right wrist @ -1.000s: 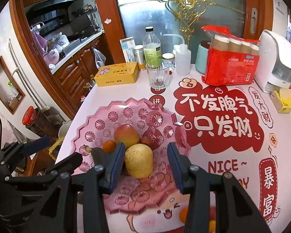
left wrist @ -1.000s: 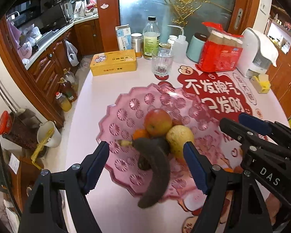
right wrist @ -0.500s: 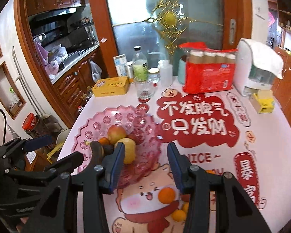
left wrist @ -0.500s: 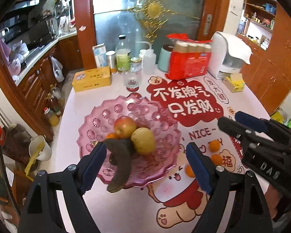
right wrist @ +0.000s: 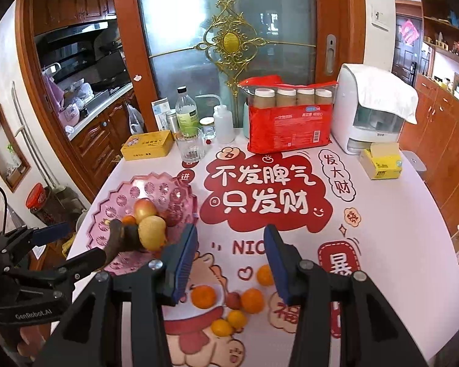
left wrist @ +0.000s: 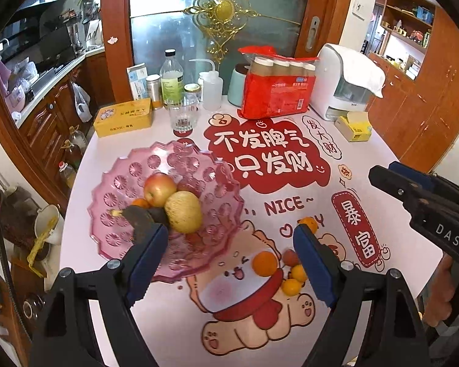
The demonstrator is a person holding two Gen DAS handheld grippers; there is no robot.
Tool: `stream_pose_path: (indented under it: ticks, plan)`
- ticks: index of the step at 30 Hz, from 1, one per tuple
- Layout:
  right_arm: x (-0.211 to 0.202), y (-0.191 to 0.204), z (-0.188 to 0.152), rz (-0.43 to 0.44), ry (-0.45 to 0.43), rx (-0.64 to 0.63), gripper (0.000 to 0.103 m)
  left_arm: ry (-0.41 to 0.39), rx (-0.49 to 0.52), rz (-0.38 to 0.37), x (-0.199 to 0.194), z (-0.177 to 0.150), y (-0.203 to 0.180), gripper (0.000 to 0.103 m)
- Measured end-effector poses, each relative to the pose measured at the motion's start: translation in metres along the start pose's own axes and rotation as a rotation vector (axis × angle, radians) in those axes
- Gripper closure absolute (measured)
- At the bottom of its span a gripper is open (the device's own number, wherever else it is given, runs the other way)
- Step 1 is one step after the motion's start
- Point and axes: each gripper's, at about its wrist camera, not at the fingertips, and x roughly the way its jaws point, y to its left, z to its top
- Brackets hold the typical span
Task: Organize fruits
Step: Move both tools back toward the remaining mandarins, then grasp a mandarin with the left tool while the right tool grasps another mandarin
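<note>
A pink glass fruit bowl (left wrist: 128,183) (right wrist: 165,189) on the left of the table holds a red apple (left wrist: 159,185), a yellow pear (left wrist: 183,211), a dark overripe banana (left wrist: 139,221) and a small orange (left wrist: 140,203). Several loose oranges (right wrist: 202,296) (left wrist: 264,263) and a small red fruit (right wrist: 233,300) lie on the printed tablecloth in front. My left gripper (left wrist: 229,260) is open and empty, above the bowl's near edge. My right gripper (right wrist: 229,260) is open and empty above the loose oranges.
At the back stand a yellow tin (left wrist: 124,117), a glass tumbler (left wrist: 183,116), bottles (left wrist: 171,82), a red pack of cups (left wrist: 278,91), a white appliance (left wrist: 345,82) and a yellow box (left wrist: 353,126). The table edge drops off at left to the kitchen floor.
Both grippers have pulled back and up from the bowl. The loose oranges on the near tablecloth have come into view. Both stay open.
</note>
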Motion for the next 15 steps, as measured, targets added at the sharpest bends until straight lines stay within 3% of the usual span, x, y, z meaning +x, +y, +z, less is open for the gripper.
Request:
stream_pose_path:
  ticks: [8,15]
  plan:
    - [0.019,-0.037,-0.011,0.041,0.059,-0.065,0.057,0.064,-0.034,0.029,0.035,-0.015,-0.042,0.020]
    - [0.060,-0.061,-0.038,0.116,0.160,-0.128,0.057,0.152,-0.055,0.084,0.085,-0.039,-0.064,0.023]
